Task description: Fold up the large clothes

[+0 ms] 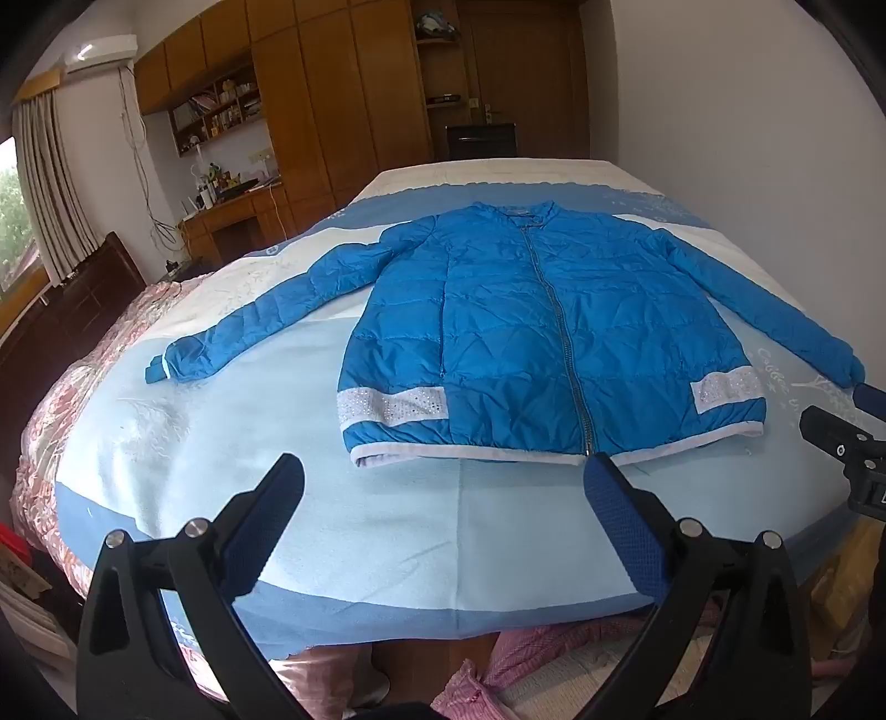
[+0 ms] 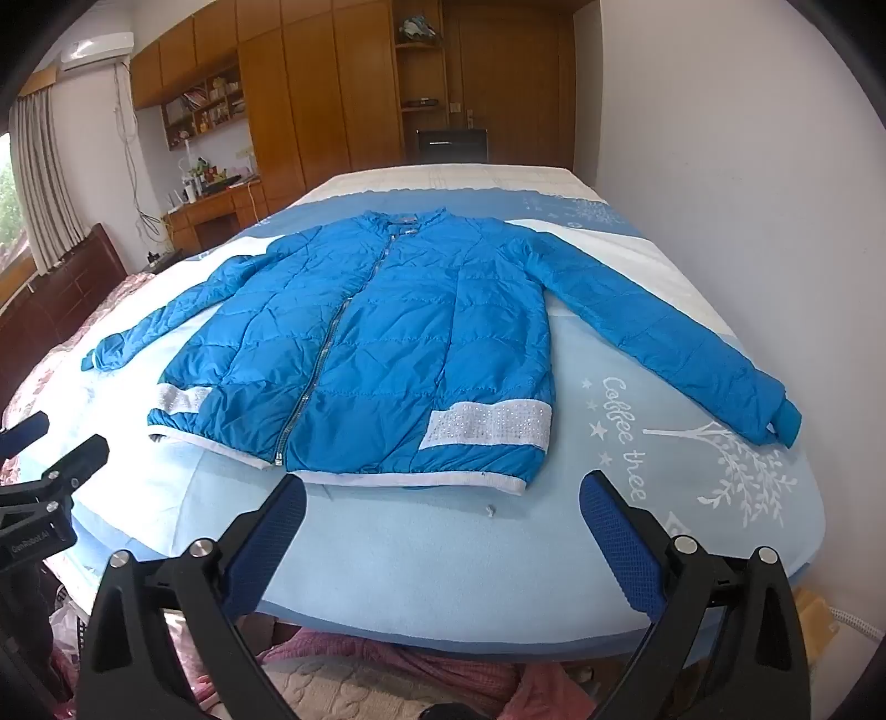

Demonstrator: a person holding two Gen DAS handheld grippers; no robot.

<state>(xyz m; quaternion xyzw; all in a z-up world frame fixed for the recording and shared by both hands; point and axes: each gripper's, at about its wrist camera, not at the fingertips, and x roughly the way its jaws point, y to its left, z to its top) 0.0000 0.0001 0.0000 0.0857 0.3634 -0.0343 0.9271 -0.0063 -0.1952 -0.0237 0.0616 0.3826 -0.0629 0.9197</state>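
- Jacket [image 1: 526,332], blue and quilted, lay flat and face-up on the bed [image 1: 387,526], with its hem toward the cameras and its collar toward the far wall.
- Bed was covered by a light-blue blanket [image 2: 443,554] with darker blue bands; white lettering reading "Coffee tree" [image 2: 623,437] and a white tree motif showed near the jacket's sleeve in the right wrist view.
- A pink floral quilt [image 1: 72,399] lay along one side of the bed.
- Room held wooden wardrobes [image 1: 332,111], a wall shelf with books [image 1: 216,111], a desk [image 1: 238,216], a curtain [image 1: 50,188] beside a window, and an air conditioner [image 1: 99,52] on the wall.
- Jacket was zipped shut along the centre zipper [image 1: 559,321]; both sleeves were spread outward and angled toward the hem.
- White sparkly bands [image 2: 487,429] sat low on each front panel, and a white trim edged the hem.
- Left gripper [image 1: 443,471] hovered just short of the hem, jaws spread apart and holding nothing.
- Right gripper [image 2: 443,490] hovered near the hem likewise, jaws spread apart and holding nothing.
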